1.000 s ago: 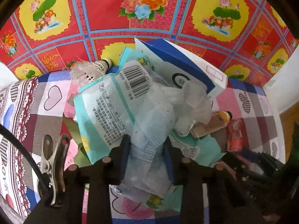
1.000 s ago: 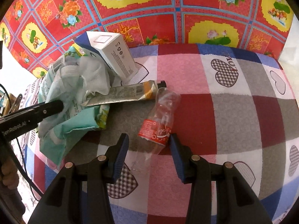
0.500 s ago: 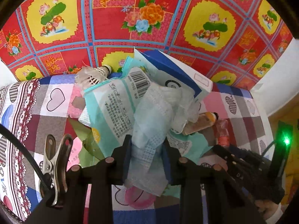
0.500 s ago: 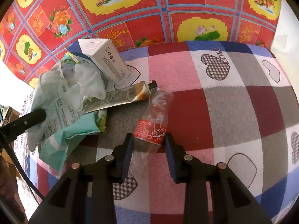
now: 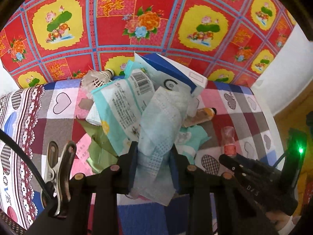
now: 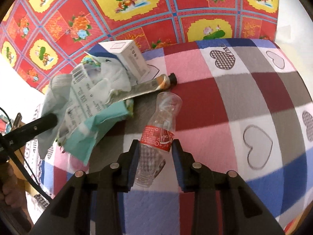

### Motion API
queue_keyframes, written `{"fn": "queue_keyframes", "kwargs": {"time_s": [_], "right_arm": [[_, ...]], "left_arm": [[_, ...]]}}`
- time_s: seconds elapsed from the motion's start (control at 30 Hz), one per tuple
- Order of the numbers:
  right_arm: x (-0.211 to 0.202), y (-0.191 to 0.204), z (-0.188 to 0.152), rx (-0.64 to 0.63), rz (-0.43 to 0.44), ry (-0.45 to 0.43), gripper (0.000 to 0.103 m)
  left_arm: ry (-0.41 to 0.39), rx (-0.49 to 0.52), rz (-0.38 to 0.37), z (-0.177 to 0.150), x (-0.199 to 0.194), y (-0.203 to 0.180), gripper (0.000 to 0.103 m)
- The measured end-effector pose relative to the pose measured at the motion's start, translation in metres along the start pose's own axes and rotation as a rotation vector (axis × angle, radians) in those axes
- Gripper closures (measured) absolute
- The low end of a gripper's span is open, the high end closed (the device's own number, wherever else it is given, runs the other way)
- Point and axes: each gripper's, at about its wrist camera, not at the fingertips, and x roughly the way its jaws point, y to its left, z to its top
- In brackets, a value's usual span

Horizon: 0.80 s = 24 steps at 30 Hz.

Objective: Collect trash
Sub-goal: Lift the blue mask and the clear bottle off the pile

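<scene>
Right tongs (image 6: 155,152) straddle the clear plastic bottle (image 6: 159,135) at its red label, pads touching both sides, so they read as clamped on it. Bottle lies on the checked cloth just right of the trash pile, long axis along the fingers, neck pointing away. Left tongs (image 5: 153,161) are clamped on a pale face mask (image 5: 159,129) on that pile.

Bottle (image 6: 158,137) red label: "Cola". Checked cloth (image 6: 225,82) heart: "Love".
</scene>
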Motion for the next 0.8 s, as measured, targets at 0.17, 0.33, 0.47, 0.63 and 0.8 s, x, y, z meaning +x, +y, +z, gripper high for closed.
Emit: {"fn": "queue_keyframes", "kwargs": {"time_s": [0.17, 0.33, 0.47, 0.63, 0.8], "right_arm": [[-0.014, 0.005, -0.019, 0.020, 0.007, -0.019, 0.069], [-0.027, 0.007, -0.035, 0.051, 0.015, -0.024, 0.069], [-0.036, 0.007, -0.050, 0.068, 0.009, -0.038, 0.069], [-0.051, 0.007, -0.067, 0.105, 0.008, -0.069, 0.069], [-0.066, 0.007, -0.082, 0.122, -0.002, -0.105, 0.069]], "left_arm": [[-0.002, 0.038, -0.017, -0.011, -0.010, -0.009, 0.072], [0.007, 0.078, -0.044, -0.021, -0.015, -0.017, 0.072], [0.021, 0.106, -0.067, -0.031, -0.018, -0.022, 0.072], [0.036, 0.141, -0.095, -0.041, -0.020, -0.026, 0.072], [0.057, 0.192, -0.124, -0.053, -0.019, -0.037, 0.072]]}}
